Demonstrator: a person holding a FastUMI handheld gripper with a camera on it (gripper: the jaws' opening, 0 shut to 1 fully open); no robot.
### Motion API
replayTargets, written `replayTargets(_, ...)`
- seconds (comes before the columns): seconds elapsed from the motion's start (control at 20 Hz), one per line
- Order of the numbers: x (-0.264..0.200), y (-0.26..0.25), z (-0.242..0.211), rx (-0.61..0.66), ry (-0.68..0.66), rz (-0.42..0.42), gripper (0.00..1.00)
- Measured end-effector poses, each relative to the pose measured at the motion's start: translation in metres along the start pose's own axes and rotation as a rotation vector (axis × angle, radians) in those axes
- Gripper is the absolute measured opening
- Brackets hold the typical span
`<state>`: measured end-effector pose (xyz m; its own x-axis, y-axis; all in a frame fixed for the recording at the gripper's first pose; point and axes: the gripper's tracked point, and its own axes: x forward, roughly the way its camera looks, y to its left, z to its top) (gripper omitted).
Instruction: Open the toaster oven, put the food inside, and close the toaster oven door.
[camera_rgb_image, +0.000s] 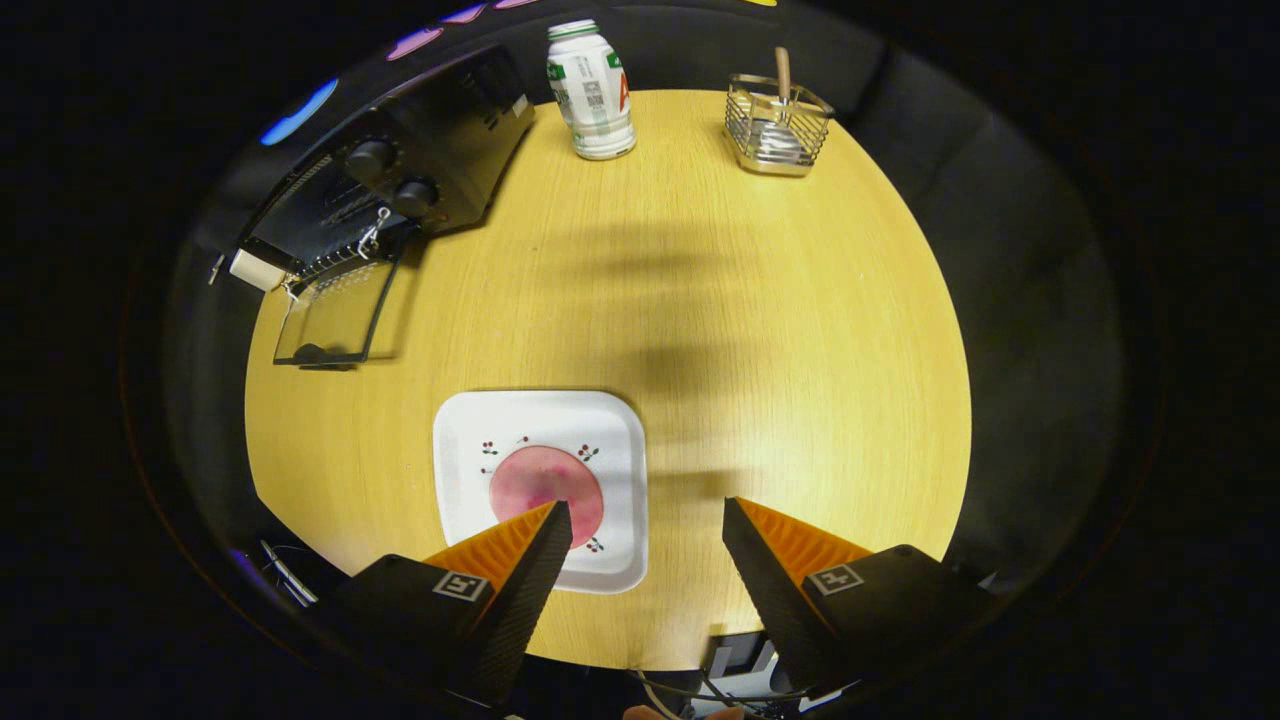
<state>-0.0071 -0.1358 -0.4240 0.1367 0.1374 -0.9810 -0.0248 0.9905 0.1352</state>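
Wooden table (700, 300); pink round food (545, 480) (perhaps ham) on plate (480, 420); gripper (647, 518) open.

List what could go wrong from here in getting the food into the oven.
The open gripper sits off-centre: its left finger overlaps the round pink slice on the white square plate, so closing may miss it. The flat slice could slip. The black toaster oven's lowered glass door may snag the approach.
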Motion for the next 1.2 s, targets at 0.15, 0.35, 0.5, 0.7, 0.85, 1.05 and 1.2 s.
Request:
replayTargets(0.15, 0.019, -0.003, -0.003, -0.001, 0.035, 0.01, 0.87)
replayTargets(0.35, 0.033, -0.002, -0.01, 0.011, 0.077, 0.025, 0.55)
replayTargets(0.5, 0.036, 0.001, -0.008, 0.046, 0.084, 0.042, 0.21)
replayTargets(0.7, 0.034, 0.002, -0.009, 0.055, 0.079, 0.149, 0.05)
replayTargets(0.85, 0.031, 0.007, -0.009, 0.148, 0.053, 0.224, 0.05)
replayTargets(1.05, 0.016, 0.009, -0.003, 0.331, -0.001, 0.337, 0.05)
replayTargets(1.2, 0.003, 0.012, -0.003, 0.409, -0.044, 0.379, 0.05)
